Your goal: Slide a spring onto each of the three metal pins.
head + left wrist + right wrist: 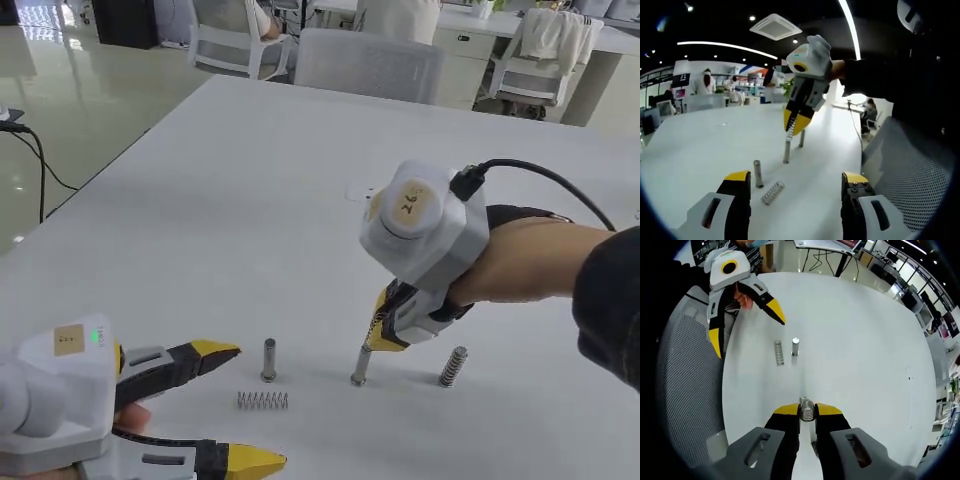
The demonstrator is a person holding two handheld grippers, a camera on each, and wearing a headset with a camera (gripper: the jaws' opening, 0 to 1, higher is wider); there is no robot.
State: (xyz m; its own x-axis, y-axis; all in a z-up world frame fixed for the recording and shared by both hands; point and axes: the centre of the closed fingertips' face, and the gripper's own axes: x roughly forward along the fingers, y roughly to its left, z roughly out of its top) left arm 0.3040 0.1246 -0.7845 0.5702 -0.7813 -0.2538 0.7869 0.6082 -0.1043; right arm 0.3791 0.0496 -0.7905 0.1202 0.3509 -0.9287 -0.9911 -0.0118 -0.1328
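Nearest, at the lower left of the head view, the left gripper [235, 405] was held with its yellow-tipped jaws spread wide and nothing between them. Just past its tips a loose spring [262, 400] lay flat on the white table [250, 200]. Just behind the spring a bare pin [269, 360] stood upright. To the right, at the lower middle of the frame, the middle pin [360, 366] stood with the right gripper [382, 330] slanting down over its head. At the bottom centre of the right gripper view, that tool's jaws were clamped on a second spring [807, 409], held at the top of the pin. I could not tell whether the coil's end had met the pin. Further right in the head view, a third pin [453, 366] stood apart from the others with coils already around it. A black cable [530, 168] ran from the right gripper toward the right edge. At the top of the frame, beyond the table's far edge, stood grey chairs [370, 62].
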